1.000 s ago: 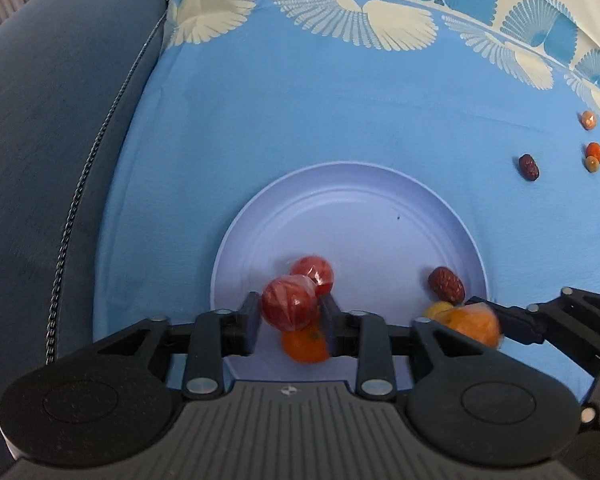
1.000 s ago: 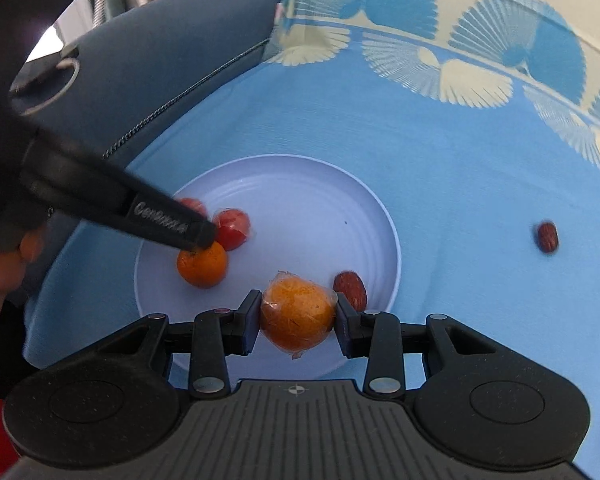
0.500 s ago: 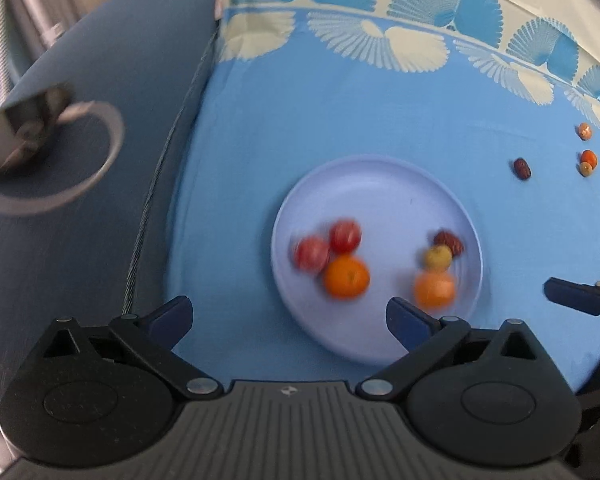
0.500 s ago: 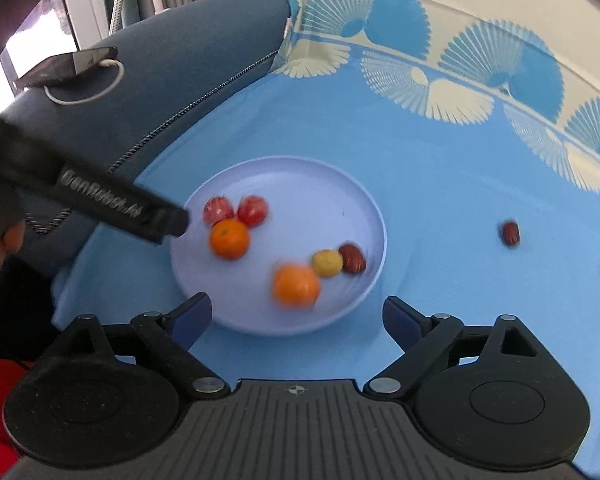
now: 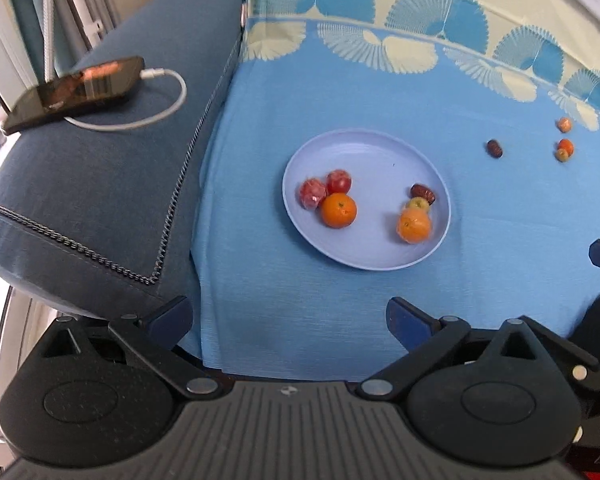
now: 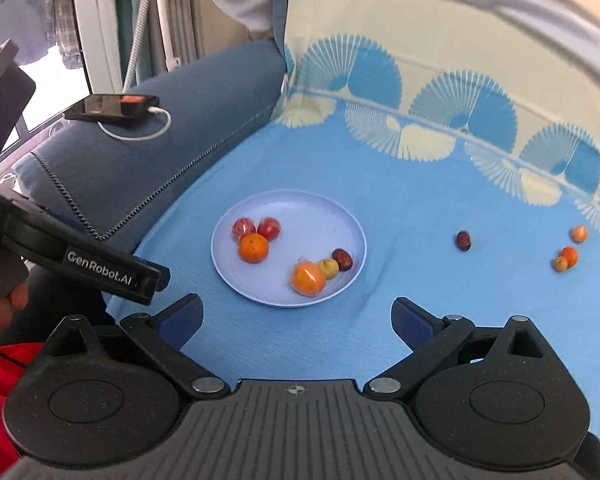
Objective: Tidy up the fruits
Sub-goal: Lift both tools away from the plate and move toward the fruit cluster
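Left wrist: plate holds six fruits; left gripper spread, empty.

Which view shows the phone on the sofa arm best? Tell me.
The left wrist view: the phone is larger there, its screen and white cable clear. In the right wrist view the phone appears smaller, seen at a flatter angle, cable still visible.

round lilac plastic plate: smooth, faint sheen, ahead of the jaws
light blue woven cloth: matt, fine ribbing, beneath the jaws
orange mandarin in clear film: glossy, crinkled wrap
dark blue sofa arm: matt fabric
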### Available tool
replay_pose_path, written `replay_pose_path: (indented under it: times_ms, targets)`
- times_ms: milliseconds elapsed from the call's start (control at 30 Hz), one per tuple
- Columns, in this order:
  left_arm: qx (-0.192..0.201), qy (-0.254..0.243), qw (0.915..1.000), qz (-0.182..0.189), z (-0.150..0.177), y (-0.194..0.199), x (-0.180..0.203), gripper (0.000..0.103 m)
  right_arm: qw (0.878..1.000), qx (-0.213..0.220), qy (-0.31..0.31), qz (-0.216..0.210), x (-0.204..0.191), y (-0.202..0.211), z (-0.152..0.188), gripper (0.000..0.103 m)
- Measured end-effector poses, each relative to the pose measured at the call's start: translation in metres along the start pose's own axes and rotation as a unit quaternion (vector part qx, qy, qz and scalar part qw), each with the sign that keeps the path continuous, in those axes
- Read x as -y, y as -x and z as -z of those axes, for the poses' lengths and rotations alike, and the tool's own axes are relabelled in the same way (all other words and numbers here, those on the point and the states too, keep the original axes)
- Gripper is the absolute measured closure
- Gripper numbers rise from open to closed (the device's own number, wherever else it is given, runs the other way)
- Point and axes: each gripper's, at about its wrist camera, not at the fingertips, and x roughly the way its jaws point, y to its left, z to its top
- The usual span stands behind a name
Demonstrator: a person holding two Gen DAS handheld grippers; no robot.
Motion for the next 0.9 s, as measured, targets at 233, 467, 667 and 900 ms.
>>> replay_pose_path:
  times_ms: [233, 467, 667, 900]
  targets:
    - [0.036, -0.010, 0.9993, 0.004, 0.008, 0.028, 0.008, 0.000, 0.999, 0.034, 0.005, 0.009, -0.004, 0.027, 0.006, 0.003]
    - [0.058, -0.025, 0.9980, -0.001, 0.015, 0.045, 0.014, 0.000, 0.999, 0.051, 0.001, 0.011, -0.005, 0.039, 0.011, 0.003]
    - [0.063, -0.024, 0.9977, -0.003, 0.017, 0.049, 0.015, 0.000, 0.998, 0.057, 0.004, 0.010, -0.006, 0.042, 0.013, 0.003]
    - [0.064, -0.027, 0.9976, -0.001, 0.018, 0.049, 0.015, 0.000, 0.998, 0.057, -0.001, 0.012, -0.006, 0.043, 0.014, 0.003]
